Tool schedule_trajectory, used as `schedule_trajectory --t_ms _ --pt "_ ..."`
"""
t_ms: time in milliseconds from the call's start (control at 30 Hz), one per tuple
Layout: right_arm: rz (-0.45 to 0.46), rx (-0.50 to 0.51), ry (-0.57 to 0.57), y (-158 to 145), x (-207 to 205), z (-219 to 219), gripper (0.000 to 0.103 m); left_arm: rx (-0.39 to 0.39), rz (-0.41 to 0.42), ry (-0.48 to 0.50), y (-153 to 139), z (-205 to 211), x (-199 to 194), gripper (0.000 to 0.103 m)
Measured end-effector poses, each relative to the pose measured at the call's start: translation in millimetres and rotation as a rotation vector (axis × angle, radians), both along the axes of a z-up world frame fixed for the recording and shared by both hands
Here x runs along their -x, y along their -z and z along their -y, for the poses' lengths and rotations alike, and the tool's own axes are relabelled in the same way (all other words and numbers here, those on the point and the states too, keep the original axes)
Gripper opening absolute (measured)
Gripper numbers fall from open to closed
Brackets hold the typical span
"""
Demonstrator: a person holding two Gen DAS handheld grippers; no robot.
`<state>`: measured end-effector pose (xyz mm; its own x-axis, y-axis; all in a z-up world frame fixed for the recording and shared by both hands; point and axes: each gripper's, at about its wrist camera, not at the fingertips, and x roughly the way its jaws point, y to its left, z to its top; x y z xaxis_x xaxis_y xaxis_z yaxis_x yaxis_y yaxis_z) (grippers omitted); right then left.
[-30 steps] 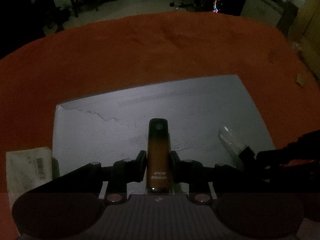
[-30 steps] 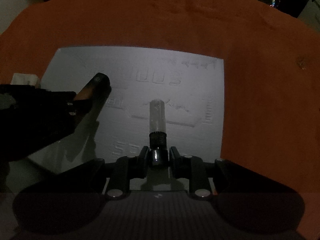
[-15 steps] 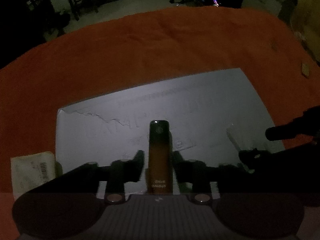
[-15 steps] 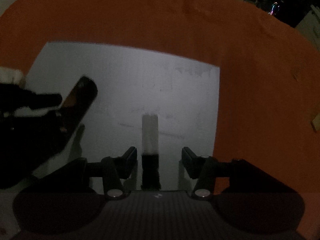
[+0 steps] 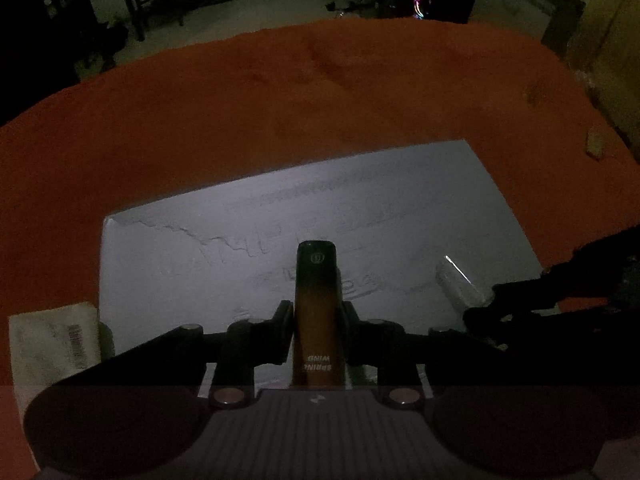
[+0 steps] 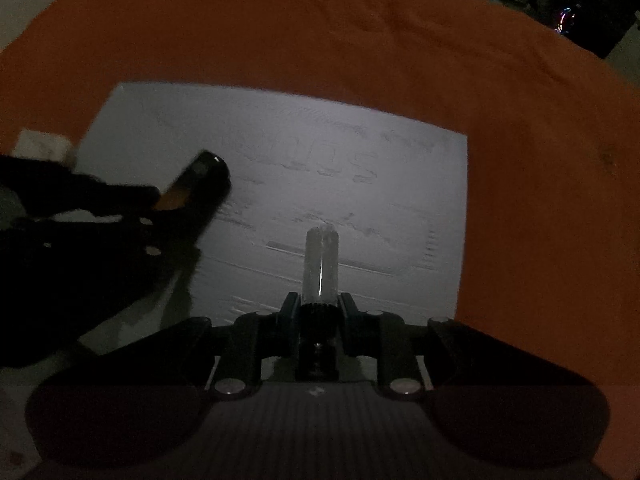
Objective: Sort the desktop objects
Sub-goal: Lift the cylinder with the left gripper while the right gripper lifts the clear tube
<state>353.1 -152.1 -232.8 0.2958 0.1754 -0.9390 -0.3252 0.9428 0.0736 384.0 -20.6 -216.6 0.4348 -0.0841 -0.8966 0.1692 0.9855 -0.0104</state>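
My left gripper is shut on an orange-and-black tube printed "SPRING WIND", held over a white embossed sheet. My right gripper is shut on a small bottle with a clear cap and a dark body, above the same sheet. The tube and the left gripper show at the left of the right wrist view. The clear cap and the right gripper show at the right of the left wrist view.
The sheet lies on an orange tablecloth. A white packet with a barcode lies by the sheet's left edge, also in the right wrist view. A small tan item sits at the far right. Dark furniture stands beyond the table.
Half a second ago both grippers stood open around their objects; now both have closed on them again. The views have shifted slightly.
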Motion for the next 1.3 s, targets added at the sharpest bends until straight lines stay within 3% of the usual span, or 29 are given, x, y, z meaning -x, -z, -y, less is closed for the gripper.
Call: schedule_trajectory --t_ms 367,500,767,967,1100,1300 --pt "0.016 -0.067 0.067 -17.7 -1.7 20.0 0.022 0.042 0.012 -0.006 -13.1 -9.6 2.9 0.02" --pt "-0.001 -0.04 0.076 -7.8 -3.4 20.8 0.022 -0.048 -0.038 -0.003 4.6 -4.6 1.3 0.02" --pt "-0.012 0.01 0.058 4.2 -8.3 11.5 0.022 -0.104 -0.01 0.032 6.0 8.4 -4.6 0.024" --pt "-0.02 0.007 0.042 5.1 -5.2 5.9 0.022 -0.111 -0.034 0.034 15.1 12.1 -8.5 0.024" --pt "-0.022 0.002 0.034 5.1 -3.2 3.1 0.022 -0.097 -0.101 -0.007 22.2 4.2 -14.0 0.025" --pt "-0.012 -0.026 0.037 -2.2 2.4 5.9 0.022 -0.04 -0.073 0.0 9.5 -3.9 -10.1 0.021"
